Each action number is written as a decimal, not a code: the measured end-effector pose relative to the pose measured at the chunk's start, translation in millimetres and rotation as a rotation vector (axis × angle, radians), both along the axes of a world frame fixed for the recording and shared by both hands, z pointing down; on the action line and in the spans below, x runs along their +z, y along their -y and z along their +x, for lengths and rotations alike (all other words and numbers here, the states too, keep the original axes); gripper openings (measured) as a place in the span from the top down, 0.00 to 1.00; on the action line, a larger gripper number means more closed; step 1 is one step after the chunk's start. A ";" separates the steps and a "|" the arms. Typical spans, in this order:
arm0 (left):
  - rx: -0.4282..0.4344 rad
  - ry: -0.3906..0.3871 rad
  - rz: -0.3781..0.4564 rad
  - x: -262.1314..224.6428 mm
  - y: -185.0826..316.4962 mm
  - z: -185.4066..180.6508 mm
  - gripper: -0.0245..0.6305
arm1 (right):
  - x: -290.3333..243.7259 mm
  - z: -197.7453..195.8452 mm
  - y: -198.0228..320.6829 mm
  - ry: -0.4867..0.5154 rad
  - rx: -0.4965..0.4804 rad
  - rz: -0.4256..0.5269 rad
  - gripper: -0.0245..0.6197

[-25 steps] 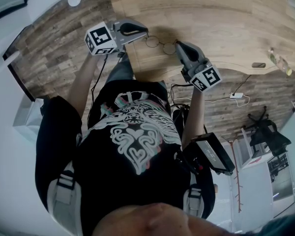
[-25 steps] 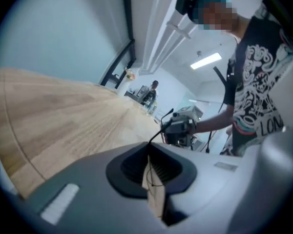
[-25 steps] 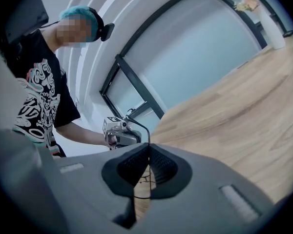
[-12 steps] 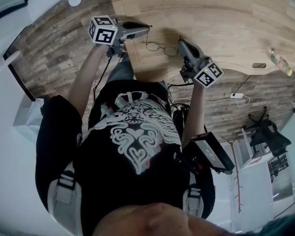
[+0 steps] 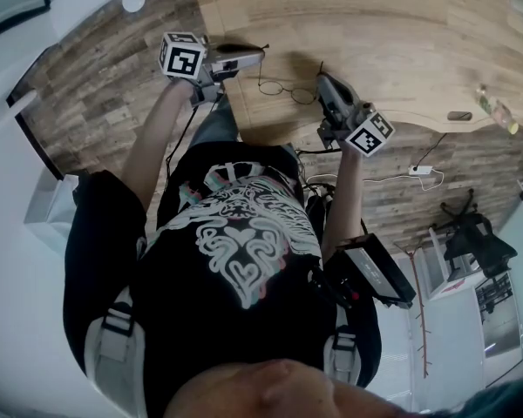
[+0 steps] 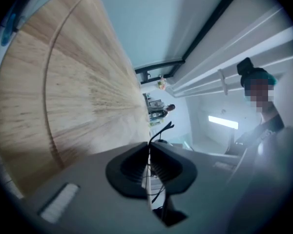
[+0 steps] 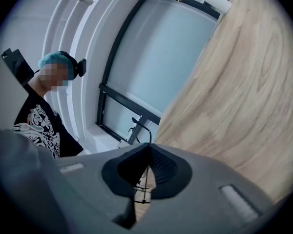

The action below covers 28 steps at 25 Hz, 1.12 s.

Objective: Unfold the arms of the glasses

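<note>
Thin wire glasses [image 5: 288, 89] with round lenses hang just above the wooden table [image 5: 392, 33], near its front edge, between my two grippers. My left gripper [image 5: 260, 52] is shut on one arm; in the left gripper view the jaws [image 6: 149, 147] pinch the dark wire, and the arm's curved tip [image 6: 166, 127] pokes out past them. On the other side, my right gripper [image 5: 321, 77] is shut on the second arm. The right gripper view shows that arm's bent tip [image 7: 141, 125] sticking out beyond the closed jaws [image 7: 149, 147]. Both arms stand out from the frame.
A small bottle [image 5: 497, 111] and a dark flat object [image 5: 458, 115] lie at the table's right edge. On the floor below are a power strip [image 5: 418, 169] with cables and an office chair [image 5: 471, 233]. The table's front edge curves close to the person's body.
Both grippers have turned and shifted a little, the left one up and the right one toward the table. The lenses have dropped nearer the front edge and the arms now stand out further.
</note>
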<state>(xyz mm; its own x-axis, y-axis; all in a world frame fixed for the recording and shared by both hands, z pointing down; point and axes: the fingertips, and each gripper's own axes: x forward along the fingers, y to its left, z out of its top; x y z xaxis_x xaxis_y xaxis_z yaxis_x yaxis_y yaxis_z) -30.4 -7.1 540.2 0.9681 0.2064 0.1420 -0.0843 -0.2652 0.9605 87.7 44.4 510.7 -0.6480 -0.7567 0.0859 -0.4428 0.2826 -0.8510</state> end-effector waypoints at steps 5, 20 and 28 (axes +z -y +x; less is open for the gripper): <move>0.008 -0.018 0.006 2.4 -1.2 0.2 0.96 | -0.4 1.6 1.0 -0.021 0.007 0.013 0.96; 0.014 -0.017 0.001 -1.9 -2.7 3.4 0.96 | 2.2 3.4 -0.2 -0.064 0.015 0.013 0.96; 0.026 -0.017 0.007 -3.4 -3.1 5.2 0.96 | 2.3 4.4 -1.2 -0.075 0.021 0.016 0.96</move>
